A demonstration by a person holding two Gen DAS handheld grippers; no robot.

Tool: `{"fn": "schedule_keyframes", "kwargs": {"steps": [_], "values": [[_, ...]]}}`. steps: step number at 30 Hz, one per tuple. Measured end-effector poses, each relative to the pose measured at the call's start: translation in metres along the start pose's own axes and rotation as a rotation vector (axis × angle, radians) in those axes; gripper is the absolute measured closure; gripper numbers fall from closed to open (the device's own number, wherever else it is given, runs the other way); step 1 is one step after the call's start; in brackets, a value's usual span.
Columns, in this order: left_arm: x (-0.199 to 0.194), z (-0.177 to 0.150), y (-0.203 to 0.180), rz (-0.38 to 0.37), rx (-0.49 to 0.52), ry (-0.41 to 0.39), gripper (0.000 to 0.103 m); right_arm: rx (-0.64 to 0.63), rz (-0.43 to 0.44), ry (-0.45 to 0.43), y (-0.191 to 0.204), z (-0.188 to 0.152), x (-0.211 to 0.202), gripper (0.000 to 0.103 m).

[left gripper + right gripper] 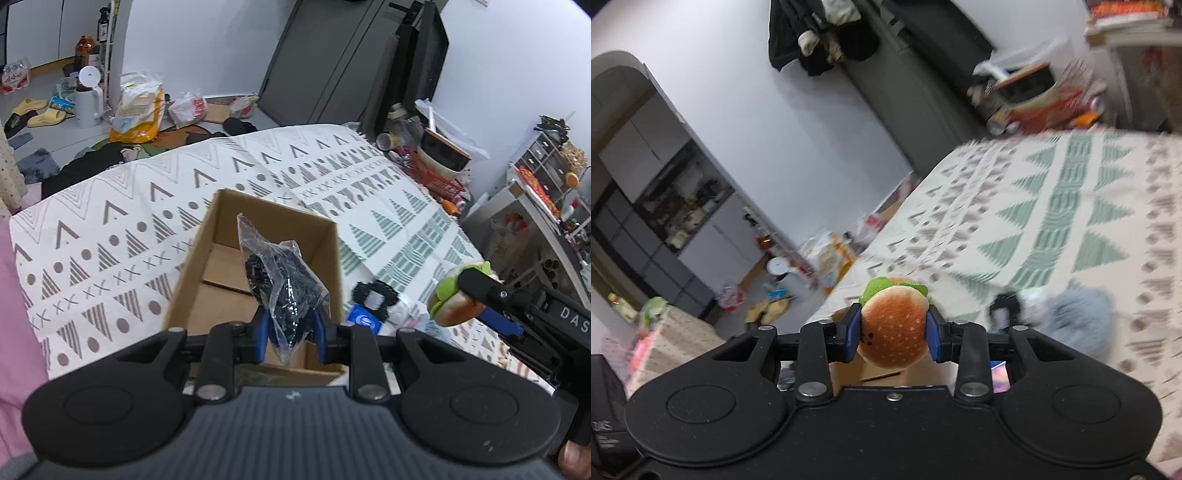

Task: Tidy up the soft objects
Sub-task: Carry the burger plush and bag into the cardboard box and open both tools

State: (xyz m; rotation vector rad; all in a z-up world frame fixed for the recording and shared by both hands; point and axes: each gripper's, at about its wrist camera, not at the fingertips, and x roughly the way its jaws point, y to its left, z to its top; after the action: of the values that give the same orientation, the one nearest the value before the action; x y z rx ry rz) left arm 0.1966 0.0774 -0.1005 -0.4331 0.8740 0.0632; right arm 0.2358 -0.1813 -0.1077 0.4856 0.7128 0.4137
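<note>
My left gripper (pixel 291 325) is shut on a clear plastic bag of small black pieces (pixel 284 284), held above an open cardboard box (pixel 221 273) that stands on the patterned bed cover (pixel 155 206). The box holds only loose cardboard flaps. My right gripper (pixel 892 330) is shut on a plush hamburger (pixel 894 325) with a brown bun and green lettuce. From the left wrist view that hamburger (pixel 456 301) hangs to the right of the box, pinched by the right gripper's black fingers (pixel 480 286).
A black-and-white soft item (pixel 375 297) and a blue packet (pixel 364 321) lie right of the box. A grey fluffy thing (pixel 1078 321) rests on the cover. Clutter crowds the floor beyond the bed's far edge, and shelves stand at the right.
</note>
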Motion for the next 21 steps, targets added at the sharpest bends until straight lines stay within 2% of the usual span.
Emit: {"fn": "schedule_keyframes", "kwargs": {"steps": [8, 17, 21], "values": [[0.025, 0.003, 0.021, 0.050, 0.019, 0.069, 0.079, 0.012, 0.037, 0.079, 0.002, -0.019, 0.029, 0.068], [0.055, 0.001, 0.035, 0.092, 0.023, 0.149, 0.079, -0.037, 0.059, 0.145, 0.021, -0.029, 0.053, 0.068], [0.060, 0.002, 0.033, 0.097, 0.046, 0.142, 0.075, -0.067, 0.035, 0.157, 0.024, -0.030, 0.058, 0.067]]}}
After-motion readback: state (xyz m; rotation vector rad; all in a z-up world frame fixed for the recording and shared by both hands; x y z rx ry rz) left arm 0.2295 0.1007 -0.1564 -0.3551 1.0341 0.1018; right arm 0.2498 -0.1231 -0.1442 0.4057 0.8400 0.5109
